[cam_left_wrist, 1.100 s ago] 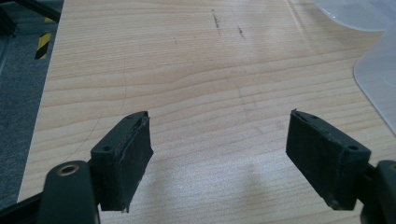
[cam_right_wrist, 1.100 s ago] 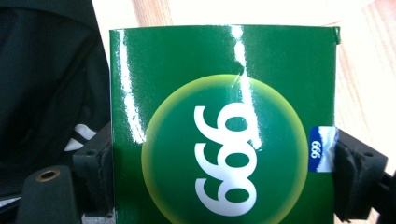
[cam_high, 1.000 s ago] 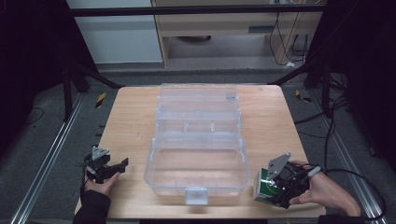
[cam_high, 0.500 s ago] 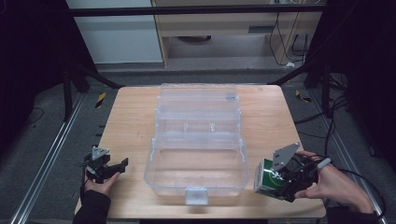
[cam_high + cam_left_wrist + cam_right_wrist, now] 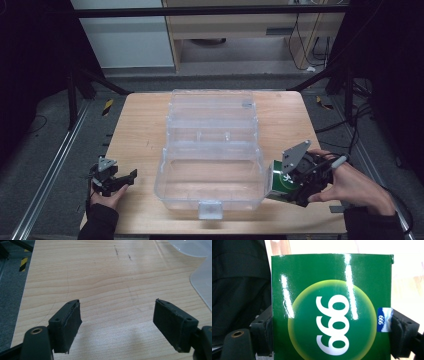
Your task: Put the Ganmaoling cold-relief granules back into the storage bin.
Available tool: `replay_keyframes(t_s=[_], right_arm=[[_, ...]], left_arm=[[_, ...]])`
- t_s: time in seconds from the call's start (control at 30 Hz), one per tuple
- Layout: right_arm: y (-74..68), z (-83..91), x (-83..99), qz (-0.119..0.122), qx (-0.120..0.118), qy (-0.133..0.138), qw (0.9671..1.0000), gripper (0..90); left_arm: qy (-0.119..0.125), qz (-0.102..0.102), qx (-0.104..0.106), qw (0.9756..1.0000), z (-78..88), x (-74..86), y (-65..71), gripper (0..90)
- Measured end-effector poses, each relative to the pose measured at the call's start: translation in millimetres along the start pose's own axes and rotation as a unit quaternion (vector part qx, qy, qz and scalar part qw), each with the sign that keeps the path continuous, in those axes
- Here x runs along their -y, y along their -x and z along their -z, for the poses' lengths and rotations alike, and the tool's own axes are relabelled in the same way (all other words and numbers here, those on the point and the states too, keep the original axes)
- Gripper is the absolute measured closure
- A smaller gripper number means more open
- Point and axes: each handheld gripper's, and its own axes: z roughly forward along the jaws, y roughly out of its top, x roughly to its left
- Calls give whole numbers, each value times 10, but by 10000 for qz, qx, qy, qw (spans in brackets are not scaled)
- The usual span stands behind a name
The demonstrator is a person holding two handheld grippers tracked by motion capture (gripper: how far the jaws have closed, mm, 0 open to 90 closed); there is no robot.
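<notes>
The wooden table (image 5: 140,130) fills the frame centre. A clear plastic case (image 5: 212,150) stands open at mid-frame. At lower right, the right gripper (image 5: 285,187) pinches a green box (image 5: 281,184) just beside the case. At lower left, the left gripper (image 5: 125,181) rests with jaws spread.

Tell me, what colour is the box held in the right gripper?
Glossy green box, with a yellow-ringed circle and white digits; the right gripper view shows it best.
</notes>
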Motion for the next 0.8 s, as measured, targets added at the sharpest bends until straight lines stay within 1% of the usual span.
replay_keyframes(t_s=[0.1,0.13,0.23,0.3,0.37,0.43,0.47,0.6,0.63,0.67,0.8], right_arm=[[31,-29,-115,74,-28,60,10000,161],[31,-29,-115,74,-28,60,10000,161],[55,-61,-199,146,-26,58,9999,161],[71,-90,-275,178,-34,119,9998,160],[78,-102,-300,186,-42,144,9997,160],[98,-134,-373,283,-57,144,9995,160],[98,-134,-373,283,-57,144,9995,160],[120,-184,-484,311,-83,183,9993,160],[120,-184,-484,311,-83,183,9993,160],[132,-217,-519,352,-101,193,9991,160],[142,-264,-569,386,-84,169,9991,160]], left_arm=[[3,-2,0,10000,2,0,0,217],[4,-1,-1,10000,2,-1,-1,217],[3,2,1,10000,1,-1,-2,217],[8,3,1,10000,1,-1,-2,217],[12,3,-1,10000,2,-3,-2,217],[22,4,0,10000,4,-3,-3,217],[25,5,-1,10000,4,-4,-3,217],[29,7,-5,10000,6,-5,-5,217],[29,7,-5,10000,6,-5,-5,217],[30,7,-6,10000,7,-6,-6,217],[47,20,-9,10000,11,-7,-7,217]])
